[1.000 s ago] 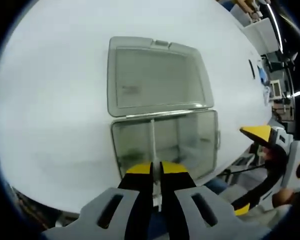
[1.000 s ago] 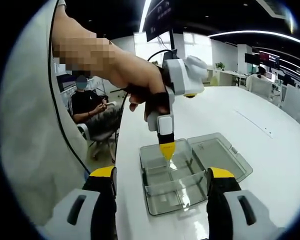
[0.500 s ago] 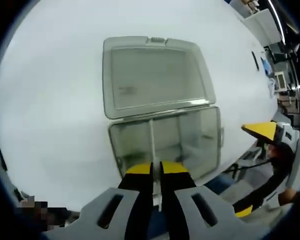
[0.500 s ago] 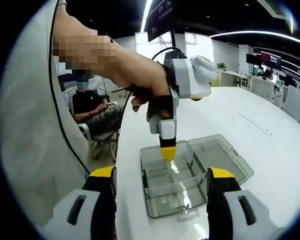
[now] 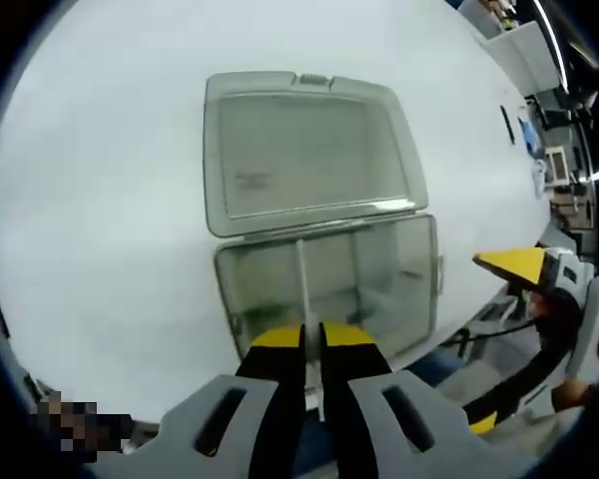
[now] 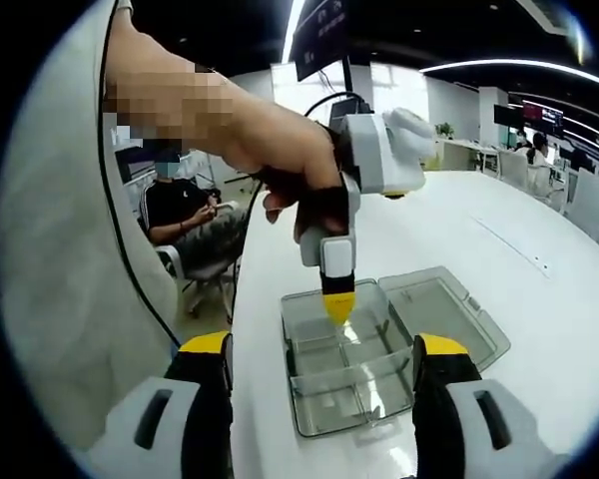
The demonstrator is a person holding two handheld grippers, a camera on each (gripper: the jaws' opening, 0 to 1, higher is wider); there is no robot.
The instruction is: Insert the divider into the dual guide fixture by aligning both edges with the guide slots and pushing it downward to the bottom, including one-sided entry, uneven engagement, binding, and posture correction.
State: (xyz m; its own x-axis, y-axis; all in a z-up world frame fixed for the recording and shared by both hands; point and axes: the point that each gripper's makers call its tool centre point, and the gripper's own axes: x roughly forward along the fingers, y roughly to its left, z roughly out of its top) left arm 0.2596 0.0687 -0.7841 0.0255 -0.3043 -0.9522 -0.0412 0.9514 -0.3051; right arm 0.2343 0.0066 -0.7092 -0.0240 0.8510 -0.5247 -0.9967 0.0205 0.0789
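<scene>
A clear plastic box lies on the white table with its lid folded open behind it. My left gripper is shut on a thin clear divider, seen edge-on and standing upright inside the box. In the right gripper view a hand holds the left gripper pointing straight down into the box, with the divider below its yellow tips. My right gripper is open with nothing between its jaws, just in front of the box; its yellow tip shows at the right.
The white table stretches right and far, and its near edge runs just beside the box. The lid lies flat to the box's right. A seated person and office desks are in the background.
The left gripper has shifted very slightly over the box, still holding the divider. The right gripper stays open in place.
</scene>
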